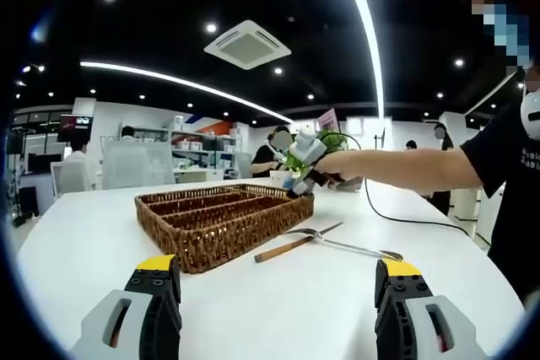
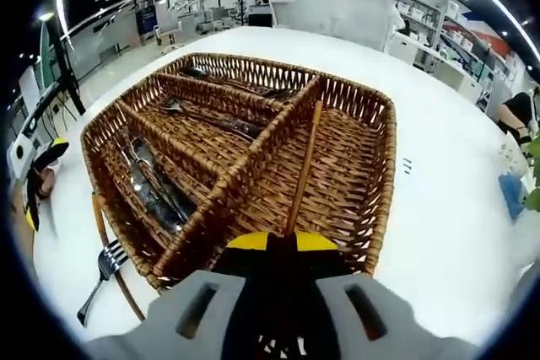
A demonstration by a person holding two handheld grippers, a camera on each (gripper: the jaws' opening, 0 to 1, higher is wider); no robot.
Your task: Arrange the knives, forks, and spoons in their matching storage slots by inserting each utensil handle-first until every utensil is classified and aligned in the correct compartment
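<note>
The left claw (image 1: 274, 292) is hanging low over the white worktop (image 1: 101, 233) with its two jaws spread wide apart and nothing between them. Ahead of it in the left gripper view, a woven wicker tray (image 1: 221, 223) is sitting on the worktop, and just beside the tray's near corner a wooden-handled utensil (image 1: 297, 241) and a metal fork (image 1: 354, 248) are lying crossed on the bare surface. A person's arm (image 1: 396, 168) is reaching in from the right, holding the right claw (image 1: 302, 181) against the tray's far corner.

In the right gripper view, the right claw (image 2: 281, 246) is pressing its jaws together on the end of a slim wooden handle (image 2: 304, 166), which is running up from the jaws and lying over the wide compartment on the right side of the wicker tray (image 2: 380, 166). The left part of the tray is divided into long slots, and metal cutlery (image 2: 152, 183) is lying in them; which pieces are in which slot is hard to tell. Outside the tray's near left corner, a fork (image 2: 103, 269) and a second wooden-handled piece (image 2: 101, 225) are resting on the worktop (image 2: 439, 149). The left claw (image 2: 38, 179) is showing at the left edge of this view.
</note>
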